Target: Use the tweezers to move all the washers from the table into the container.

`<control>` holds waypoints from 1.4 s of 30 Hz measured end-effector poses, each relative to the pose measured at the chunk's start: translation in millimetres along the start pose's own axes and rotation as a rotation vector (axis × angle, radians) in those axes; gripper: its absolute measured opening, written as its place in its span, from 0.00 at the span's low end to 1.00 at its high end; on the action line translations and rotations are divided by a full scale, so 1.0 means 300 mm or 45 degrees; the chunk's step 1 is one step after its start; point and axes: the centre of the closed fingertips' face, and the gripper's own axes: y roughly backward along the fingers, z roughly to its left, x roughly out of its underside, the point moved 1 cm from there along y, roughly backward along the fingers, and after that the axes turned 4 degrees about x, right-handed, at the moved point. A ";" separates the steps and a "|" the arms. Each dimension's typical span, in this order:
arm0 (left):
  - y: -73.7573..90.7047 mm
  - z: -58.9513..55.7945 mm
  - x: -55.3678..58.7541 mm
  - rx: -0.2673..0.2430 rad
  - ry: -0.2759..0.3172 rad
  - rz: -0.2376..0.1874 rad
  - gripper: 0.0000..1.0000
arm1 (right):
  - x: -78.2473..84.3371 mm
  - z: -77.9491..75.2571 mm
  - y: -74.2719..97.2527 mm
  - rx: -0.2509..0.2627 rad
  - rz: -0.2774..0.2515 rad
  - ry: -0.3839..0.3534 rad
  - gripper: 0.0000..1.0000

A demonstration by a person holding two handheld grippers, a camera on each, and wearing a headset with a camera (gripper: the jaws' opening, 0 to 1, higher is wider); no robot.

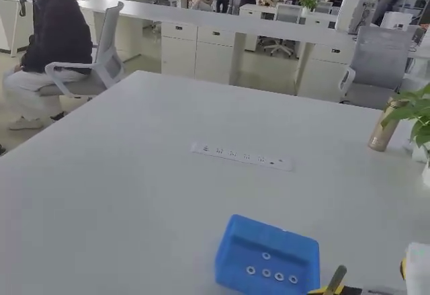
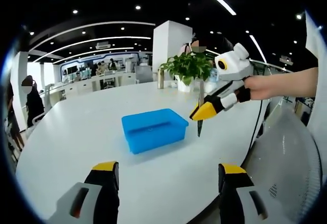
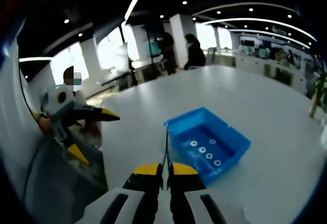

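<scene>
- Washers [image 3: 202,149]: five lay on the floor of the container [image 3: 240,143], loosely clustered. I saw none on the bare table [image 1: 134,174], so the move looked about done.
- Risk: a stray washer could have been missed. The head view cut off the table just beside the container [image 1: 228,261], and pale washers [image 1: 266,273] on a pale top are hard to spot.
- Risk: the tweezers [image 3: 166,142] are thin and were clamped only at their rear end. A sideways push could have twisted them in the jaws or made them slip.
- Risk: the tweezer tips pointed at the container's near corner. A low forward move could have caught the rim and shoved or tipped the light box, spilling the washers. Nothing steadied it.
- Right gripper [image 3: 166,170]: jaws closed right down on the tweezers, which stuck out forward between them.
- In the left gripper view it came in from the right, gripped by a hand [image 2: 271,86] and raised above the table. Its nose tilted down and the tweezers [image 2: 200,124] hung tip-down, just beside the container [image 2: 153,137]. I couldn't tell whether the tip touched the table.
- Left gripper [image 2: 167,169]: jaws spread wide with nothing between them. It was held back at the table's near edge, facing the container and well apart from it.
- In the right gripper view the left gripper sat off to the left, beyond the table edge, doing no work.
</scene>
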 end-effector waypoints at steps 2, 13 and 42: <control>0.005 -0.019 -0.034 0.042 0.013 -0.070 0.77 | 0.031 0.039 -0.013 -0.040 0.051 0.044 0.03; 0.021 -0.087 -0.117 0.273 -0.068 -0.024 0.45 | 0.141 0.188 -0.070 -0.213 0.271 0.416 0.03; -0.060 -0.215 -0.100 0.678 -0.492 0.214 0.05 | 0.146 0.268 -0.078 -0.219 0.332 0.766 0.03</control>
